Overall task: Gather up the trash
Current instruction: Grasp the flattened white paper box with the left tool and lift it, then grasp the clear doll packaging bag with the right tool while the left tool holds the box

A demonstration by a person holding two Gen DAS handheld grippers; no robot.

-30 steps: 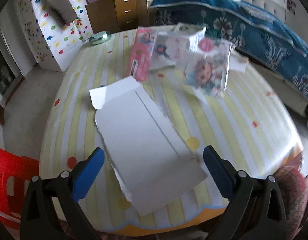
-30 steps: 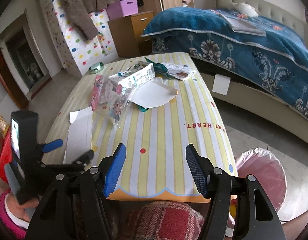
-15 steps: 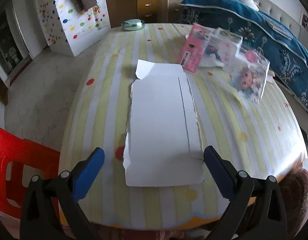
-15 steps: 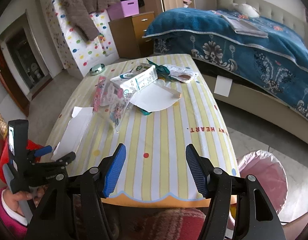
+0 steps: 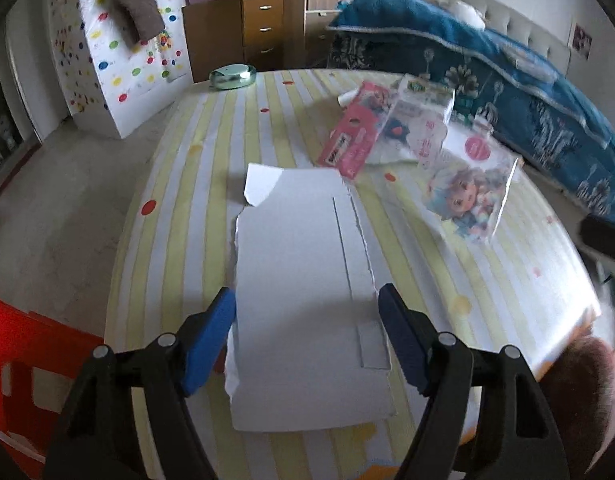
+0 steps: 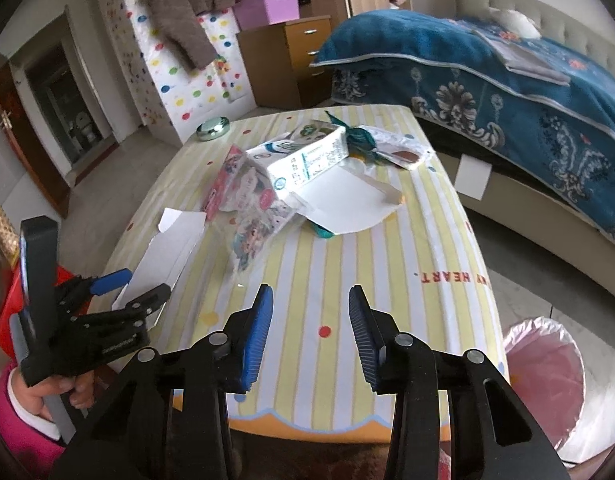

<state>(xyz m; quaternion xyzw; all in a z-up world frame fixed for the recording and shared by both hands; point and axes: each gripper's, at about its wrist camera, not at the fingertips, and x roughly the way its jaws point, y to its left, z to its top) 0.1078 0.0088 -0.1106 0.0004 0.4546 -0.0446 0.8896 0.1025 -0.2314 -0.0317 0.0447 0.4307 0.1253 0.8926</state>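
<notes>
A torn sheet of white cardboard (image 5: 307, 300) is seen lying flat on the striped desk (image 5: 179, 240), near its front left corner. The left hand-held gripper (image 5: 307, 336) is held just above the near part of this sheet, with its blue fingers (image 5: 205, 344) spread wide, one to each side of the cardboard; whether they touch it cannot be told. Nothing is pinched between them.

The right hand-held gripper (image 6: 310, 334) is held over the front edge of the desk (image 6: 427, 248), its jaws spread and nothing between them. Further back on the desk a heap of rubbish is seen: a pink toy box (image 5: 353, 136), a clear doll wrapper (image 5: 467, 196) lying beside it, a milk carton (image 6: 307, 156) resting on top, a curved white card (image 6: 347, 204) beneath the carton, and a crumpled packet with a teal ribbon (image 6: 387, 146) behind. A small green dish (image 5: 232, 76) stands at the far left edge.

A bin lined with a pink bag (image 6: 543, 380) is seen on the floor to the right of the desk. A red chair (image 5: 23, 360) stands at the left.
</notes>
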